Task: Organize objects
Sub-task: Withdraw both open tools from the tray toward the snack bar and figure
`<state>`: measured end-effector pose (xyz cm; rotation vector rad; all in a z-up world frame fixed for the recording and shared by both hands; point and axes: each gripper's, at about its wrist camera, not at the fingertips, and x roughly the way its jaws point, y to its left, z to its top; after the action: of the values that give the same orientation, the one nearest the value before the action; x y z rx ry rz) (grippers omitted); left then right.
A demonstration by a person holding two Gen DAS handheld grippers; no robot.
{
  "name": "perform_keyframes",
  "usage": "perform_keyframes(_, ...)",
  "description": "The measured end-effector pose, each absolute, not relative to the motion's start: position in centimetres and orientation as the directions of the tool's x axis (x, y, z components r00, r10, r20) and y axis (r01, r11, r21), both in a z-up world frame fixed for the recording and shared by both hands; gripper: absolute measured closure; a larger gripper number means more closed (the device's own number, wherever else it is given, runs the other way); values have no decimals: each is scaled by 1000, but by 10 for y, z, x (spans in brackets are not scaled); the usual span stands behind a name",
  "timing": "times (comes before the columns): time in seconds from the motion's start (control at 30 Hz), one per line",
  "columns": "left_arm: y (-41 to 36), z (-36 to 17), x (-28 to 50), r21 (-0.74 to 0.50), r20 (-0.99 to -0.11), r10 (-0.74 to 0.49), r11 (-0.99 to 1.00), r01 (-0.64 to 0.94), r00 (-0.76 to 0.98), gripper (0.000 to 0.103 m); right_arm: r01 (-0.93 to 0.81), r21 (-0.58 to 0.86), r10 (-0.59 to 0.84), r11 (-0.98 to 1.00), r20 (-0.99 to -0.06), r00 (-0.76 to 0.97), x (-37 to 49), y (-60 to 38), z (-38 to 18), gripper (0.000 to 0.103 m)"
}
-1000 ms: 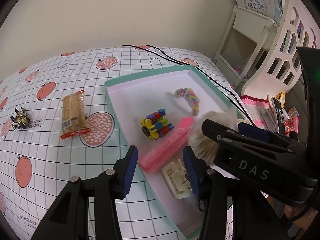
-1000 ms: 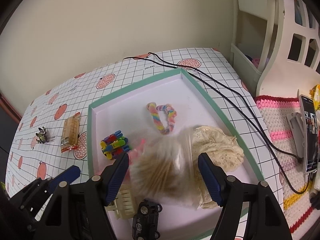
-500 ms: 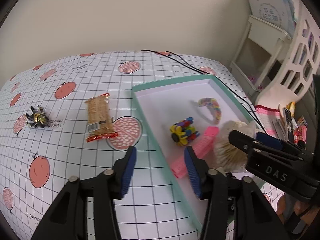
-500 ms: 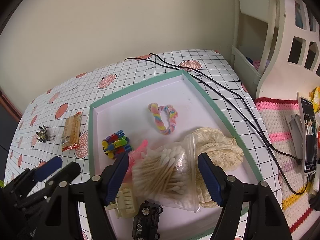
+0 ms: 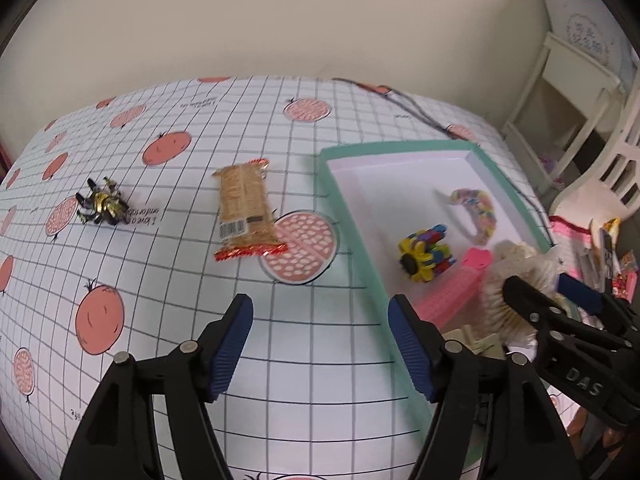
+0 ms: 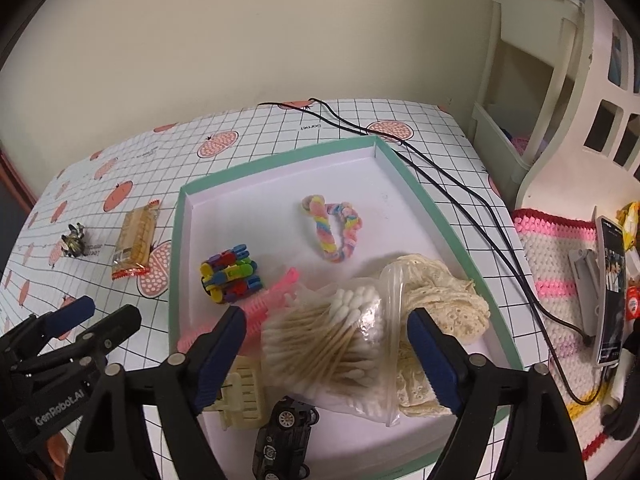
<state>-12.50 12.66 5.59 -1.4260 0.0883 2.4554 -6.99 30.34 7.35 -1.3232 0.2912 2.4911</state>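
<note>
1. Left gripper [image 5: 320, 344]: jaws wide apart with nothing between them, hanging over the grid-patterned tablecloth [image 5: 160, 320] just outside the near left wall of the tray [image 5: 360, 240]. In the right wrist view its black body carries white lettering reading "GenRobot.AI".
2. Right gripper [image 6: 326, 354]: jaws wide apart, empty, poised above the bag of cotton swabs [image 6: 328, 344] without touching it. In the left wrist view its body shows the letters "DAS".
3. Tray: mint-green rim, white floor; it lies on the right part of the table.
4. Tray contents, right wrist view: the clear zip bag of cotton swabs lies partly over a cream lace cloth [image 6: 440, 300]; a pink comb [image 6: 272, 300] runs beneath the bag's left edge; a cluster of multicoloured clips [image 6: 230, 278] sits just left of the comb; a pastel twisted hair tie [image 6: 334, 228] lies apart toward the far wall; a cream hair claw [image 6: 244, 398] and a black toy car [image 6: 284, 440] lie at the near edge.
5. Outside the tray, left wrist view: a biscuit packet [image 5: 246, 210] with red crimped ends and a barcode label, its text too small to read, touches a printed fruit slice; a black-and-gold metallic item [image 5: 102, 206] lies well to its left, beside upside-down tablecloth print reading "I love" and a further unclear word.
6. Two black cables [image 6: 440, 184] run along the tray's right side.
</note>
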Motion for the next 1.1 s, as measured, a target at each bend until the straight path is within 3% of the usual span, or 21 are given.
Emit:
perform_keyframes(0.07, 124, 52, -127, -84, -866, 206, -958, -273, -455, 19, -357, 36, 169, -934, -833, -527, -70, 304, 73, 6)
perform_keyframes(0.87, 95, 45, -138, -131, -869, 190, -979, -158, -457, 17, -333, 30, 156, -942, -841, -517, -72, 296, 65, 0)
perform_keyframes(0.93, 95, 44, -138, -125, -871, 185, -979, -159, -454, 3, -330, 28, 155, -944, -842, -517, -72, 296, 65, 0)
perform_keyframes(1.1, 94, 45, -138, -125, -868, 188, -979, -164, -460, 2, -324, 20, 158, -946, -844, -513, -74, 294, 65, 0)
